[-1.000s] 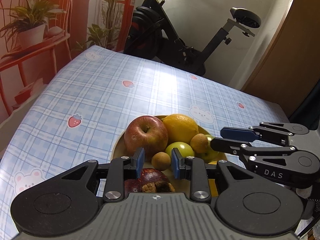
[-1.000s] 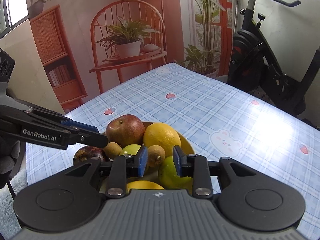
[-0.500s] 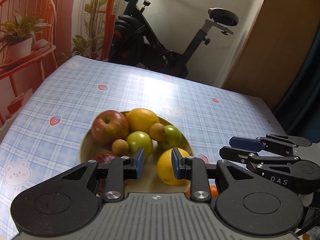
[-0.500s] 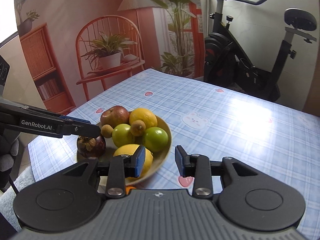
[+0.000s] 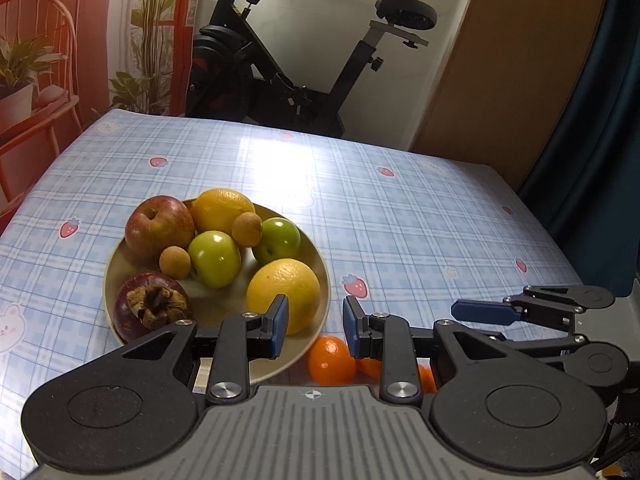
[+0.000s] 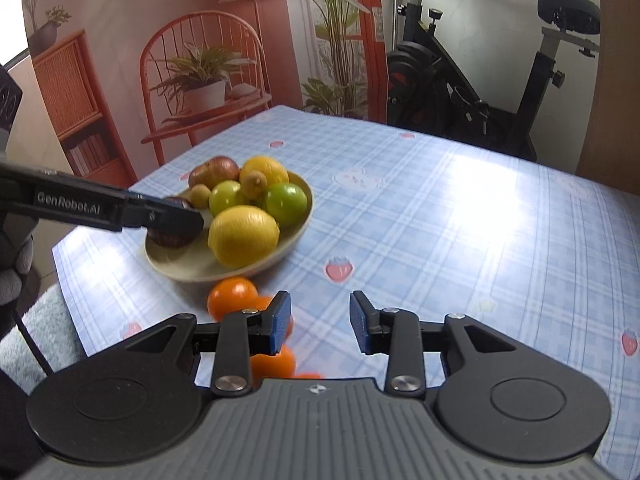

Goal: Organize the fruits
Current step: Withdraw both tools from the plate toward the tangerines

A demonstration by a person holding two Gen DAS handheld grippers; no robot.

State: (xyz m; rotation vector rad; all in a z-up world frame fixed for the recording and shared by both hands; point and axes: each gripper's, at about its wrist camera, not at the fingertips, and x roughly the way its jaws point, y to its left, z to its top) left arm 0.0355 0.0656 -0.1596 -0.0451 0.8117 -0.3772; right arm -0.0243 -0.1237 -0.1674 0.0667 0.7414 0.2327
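A beige bowl (image 5: 114, 258) (image 6: 298, 226) on the table holds a red apple (image 5: 159, 228), two yellow citrus fruits (image 5: 284, 290), two green fruits (image 5: 215, 258), two small brown fruits (image 5: 175, 262) and a dark mangosteen (image 5: 149, 306). Several small oranges (image 5: 331, 360) (image 6: 233, 302) lie on the table just in front of the bowl. My left gripper (image 5: 314, 330) is open and empty above the bowl's near rim and the oranges. My right gripper (image 6: 319, 326) is open and empty, to the right of the oranges. Some oranges are partly hidden by the gripper bodies.
The table has a blue checked cloth with strawberry prints (image 6: 440, 220). An exercise bike (image 5: 288, 60) stands beyond the far edge, a red chair with a potted plant (image 6: 200, 84) to the left. The right gripper shows in the left wrist view (image 5: 532, 312).
Both grippers have pulled back from the bowl toward the near table edge. The oranges in front of the bowl have come into view. Both stay open and empty.
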